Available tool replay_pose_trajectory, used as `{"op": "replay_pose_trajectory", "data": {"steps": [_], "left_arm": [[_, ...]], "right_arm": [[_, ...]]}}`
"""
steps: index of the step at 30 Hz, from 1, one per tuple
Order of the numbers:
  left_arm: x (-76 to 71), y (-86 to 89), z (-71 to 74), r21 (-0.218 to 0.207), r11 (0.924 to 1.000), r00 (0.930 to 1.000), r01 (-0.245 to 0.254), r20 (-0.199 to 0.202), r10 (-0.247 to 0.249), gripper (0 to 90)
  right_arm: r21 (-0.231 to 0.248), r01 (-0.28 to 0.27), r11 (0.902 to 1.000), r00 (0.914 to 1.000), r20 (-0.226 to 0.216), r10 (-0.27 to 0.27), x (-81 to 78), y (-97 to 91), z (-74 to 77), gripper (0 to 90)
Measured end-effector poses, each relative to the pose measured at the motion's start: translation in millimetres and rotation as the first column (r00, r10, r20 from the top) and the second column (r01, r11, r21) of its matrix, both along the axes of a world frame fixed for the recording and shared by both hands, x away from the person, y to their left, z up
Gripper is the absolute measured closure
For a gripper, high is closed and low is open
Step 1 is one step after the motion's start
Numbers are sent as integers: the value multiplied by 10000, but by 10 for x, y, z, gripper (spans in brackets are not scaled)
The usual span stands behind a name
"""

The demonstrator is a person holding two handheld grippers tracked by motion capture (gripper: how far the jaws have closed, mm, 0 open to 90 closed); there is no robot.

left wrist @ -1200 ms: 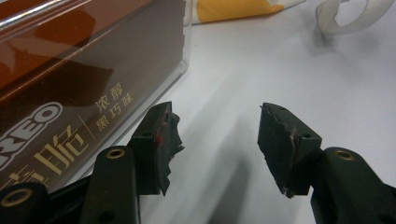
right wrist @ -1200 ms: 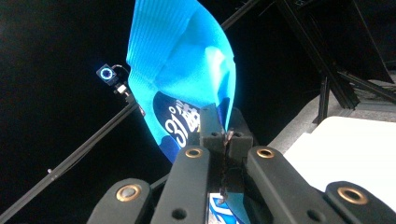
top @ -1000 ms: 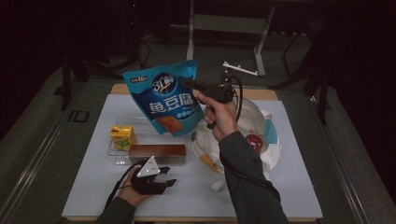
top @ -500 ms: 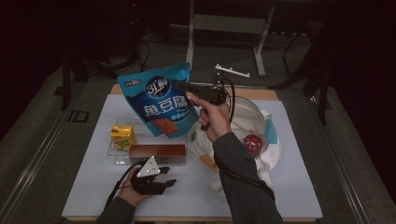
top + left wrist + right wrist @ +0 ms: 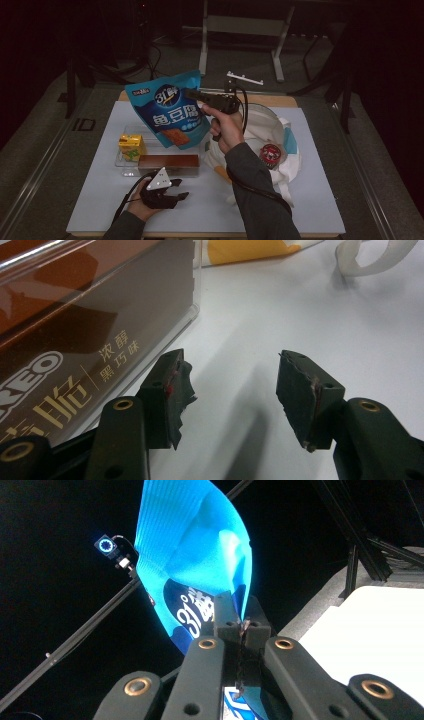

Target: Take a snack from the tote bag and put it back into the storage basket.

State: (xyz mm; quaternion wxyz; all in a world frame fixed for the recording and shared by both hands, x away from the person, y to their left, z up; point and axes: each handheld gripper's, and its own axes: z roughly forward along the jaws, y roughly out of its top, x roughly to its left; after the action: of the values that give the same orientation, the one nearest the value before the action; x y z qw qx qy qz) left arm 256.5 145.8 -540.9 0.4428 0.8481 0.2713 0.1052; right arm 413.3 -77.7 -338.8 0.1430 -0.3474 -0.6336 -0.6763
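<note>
Above the desk (image 5: pixel 90 200), the right tool (image 5: pixel 194 95) pinches a blue pouch (image 5: pixel 170 112) by its edge over the clear tray (image 5: pixel 122 162). Best keep that pinch firm and lower slowly, as the pouch may swing. Its own view shows jaws clamped on foil (image 5: pixel 200 555); the left tool (image 5: pixel 227 390) rests half-open, empty, beside a brown box (image 5: pixel 75 340).

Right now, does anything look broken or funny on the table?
Yes. The left gripper has torn, ragged rubber on its pads, with frayed edges. Also, the blue snack bag hangs tilted in the air, pinched at one edge by the right gripper.
</note>
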Motion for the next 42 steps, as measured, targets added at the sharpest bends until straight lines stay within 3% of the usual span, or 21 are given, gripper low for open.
{"op": "replay_pose_trajectory", "data": {"steps": [16,24,42], "left_arm": [[-3,-4,0,37,10000,10000,33,33,-33,456],[-6,-5,0,47,10000,10000,22,61,-23,456],[-20,-11,1,78,10000,9999,-6,144,5,456]], "right_arm": [[-123,14,9999,9999,-143,-16,28,103,-124,896],[63,18,10000,9997,-257,-16,44,132,-180,896],[17,-104,9999,9992,-380,105,101,338,-296,896]]}}
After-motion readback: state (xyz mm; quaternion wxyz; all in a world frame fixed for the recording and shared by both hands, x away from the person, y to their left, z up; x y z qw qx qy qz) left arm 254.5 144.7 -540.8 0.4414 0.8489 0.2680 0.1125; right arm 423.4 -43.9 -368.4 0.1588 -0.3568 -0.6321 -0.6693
